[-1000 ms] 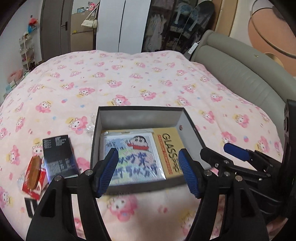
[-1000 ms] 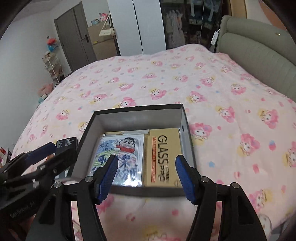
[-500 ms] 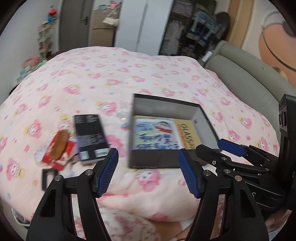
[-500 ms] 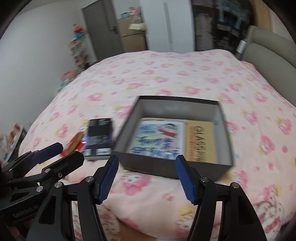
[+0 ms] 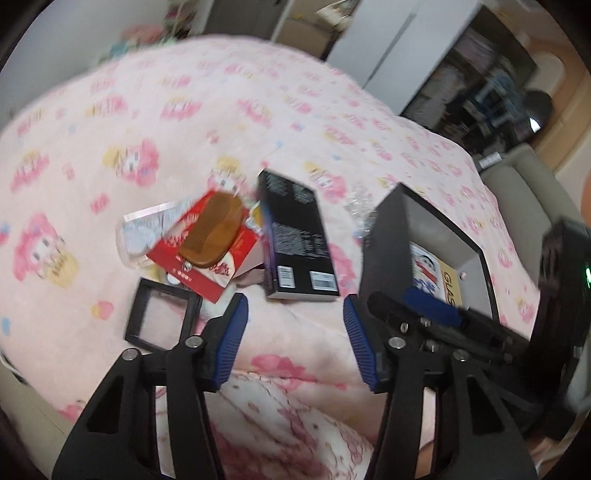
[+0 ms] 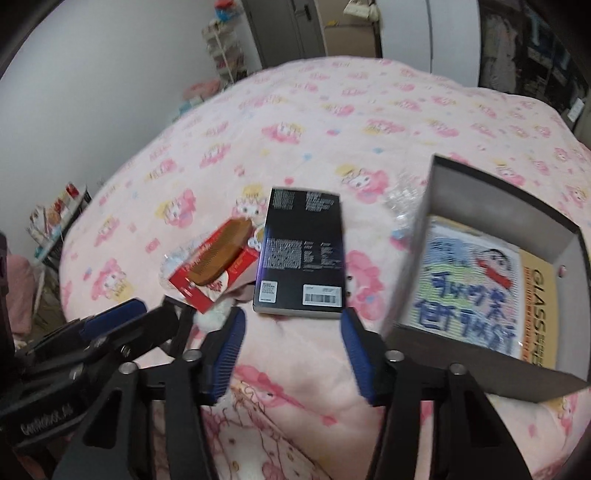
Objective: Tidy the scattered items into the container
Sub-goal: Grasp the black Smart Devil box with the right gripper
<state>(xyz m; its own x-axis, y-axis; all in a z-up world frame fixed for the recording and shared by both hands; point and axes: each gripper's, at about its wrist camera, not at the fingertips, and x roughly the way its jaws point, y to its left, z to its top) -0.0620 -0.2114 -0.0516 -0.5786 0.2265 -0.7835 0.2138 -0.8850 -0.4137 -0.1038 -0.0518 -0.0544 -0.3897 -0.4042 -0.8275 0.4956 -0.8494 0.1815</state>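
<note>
Hovering over the quilt (image 6: 369, 110), my left gripper (image 5: 293, 339) and right gripper (image 6: 291, 345) are both closing — nothing between the pads. The black box (image 6: 301, 254) lies just ahead, the comb (image 6: 218, 251) on its red packet (image 6: 195, 291) beside it, the container (image 6: 487, 358) to the right.

bedroom, bed with pink cartoon-print quilt (image 6: 332, 122) filling most of both views. plain white wall (image 6: 110, 74) at left, cluttered small shelf rack (image 6: 225, 48) against it. grey door (image 6: 284, 29) and white wardrobe doors (image 5: 384, 51) at far end. dark open shelving (image 5: 491, 96) to the right. grey padded headboard (image 5: 524, 184) beside it. even indoor light, blurred.
</note>
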